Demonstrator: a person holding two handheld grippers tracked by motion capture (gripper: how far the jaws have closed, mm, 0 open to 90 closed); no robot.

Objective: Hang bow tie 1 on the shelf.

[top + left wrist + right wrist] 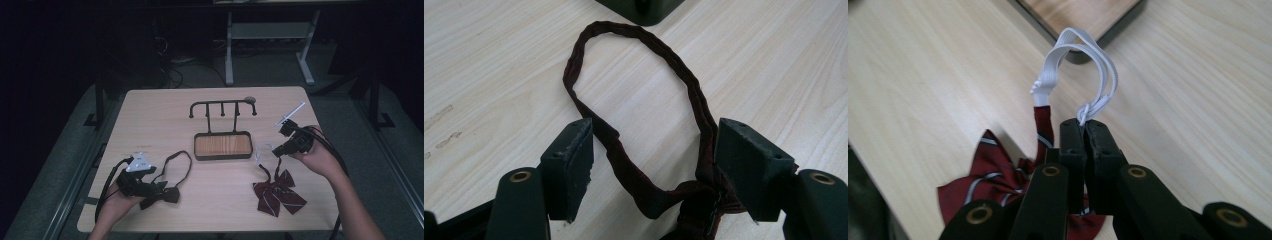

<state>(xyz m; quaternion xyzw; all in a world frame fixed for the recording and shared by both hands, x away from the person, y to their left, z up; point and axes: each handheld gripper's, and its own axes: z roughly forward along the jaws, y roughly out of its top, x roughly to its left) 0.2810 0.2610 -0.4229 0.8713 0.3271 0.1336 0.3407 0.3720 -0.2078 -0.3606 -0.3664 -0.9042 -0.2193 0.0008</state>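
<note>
A dark maroon bow tie (pixel 162 194) lies at the table's front left, its neck strap (pixel 639 105) spread in a loop on the wood. My left gripper (pixel 150 186) rests just behind the bow, open, its jaws standing either side of the strap's lower end (pixel 656 185). A red striped bow tie (pixel 276 196) lies at the front right. Its white elastic loop (pixel 1083 65) stands up off the table, pinched at a knot by my right gripper (pixel 1084 127), which is shut on it (pixel 278 150). The black hook stand (pixel 222 107) with a wooden tray base (pixel 223 145) sits mid-table.
The stand's tray corner (pixel 1083 20) lies just beyond the white loop. Bare wood stretches between the two ties and along the left side. Table legs and cables (pixel 175 70) show on the floor behind the table.
</note>
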